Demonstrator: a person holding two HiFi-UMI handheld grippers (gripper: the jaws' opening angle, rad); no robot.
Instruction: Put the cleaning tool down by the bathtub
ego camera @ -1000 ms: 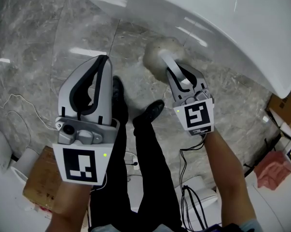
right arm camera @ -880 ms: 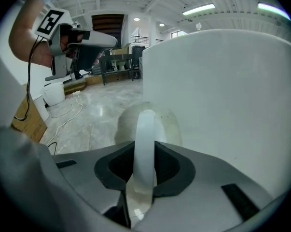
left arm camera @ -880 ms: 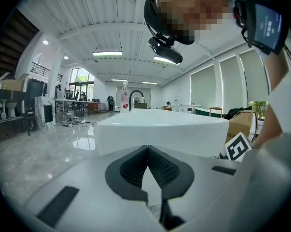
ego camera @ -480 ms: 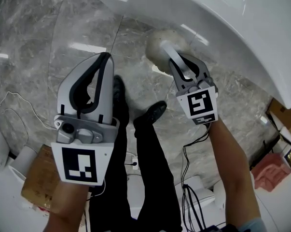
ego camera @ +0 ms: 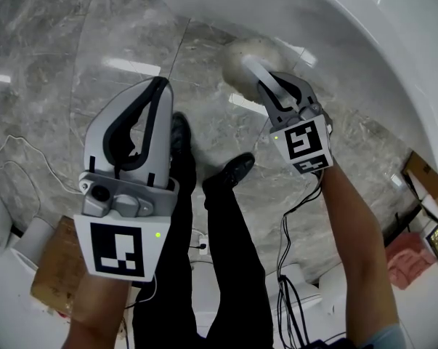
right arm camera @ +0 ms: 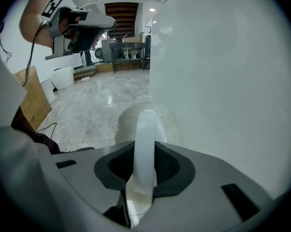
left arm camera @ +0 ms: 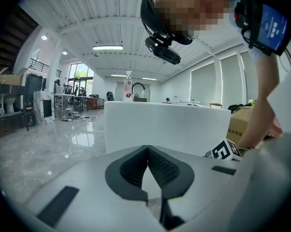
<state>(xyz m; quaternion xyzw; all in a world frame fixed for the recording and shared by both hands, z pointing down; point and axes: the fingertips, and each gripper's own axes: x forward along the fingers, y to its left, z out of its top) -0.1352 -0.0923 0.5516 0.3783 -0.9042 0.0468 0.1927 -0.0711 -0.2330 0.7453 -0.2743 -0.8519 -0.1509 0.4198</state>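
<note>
over the marble floor, the right gripper, clenching the cleaning tool, has drifted up-right toward the bathtub, so set-down looks near; the left gripper is clenched empty.

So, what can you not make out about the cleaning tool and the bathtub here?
- Whether the cleaning tool touches the floor: head view looks from above; in the right gripper view its handle partly covers its round end.
- The bathtub: cut off by the head view's top and right edges.
</note>
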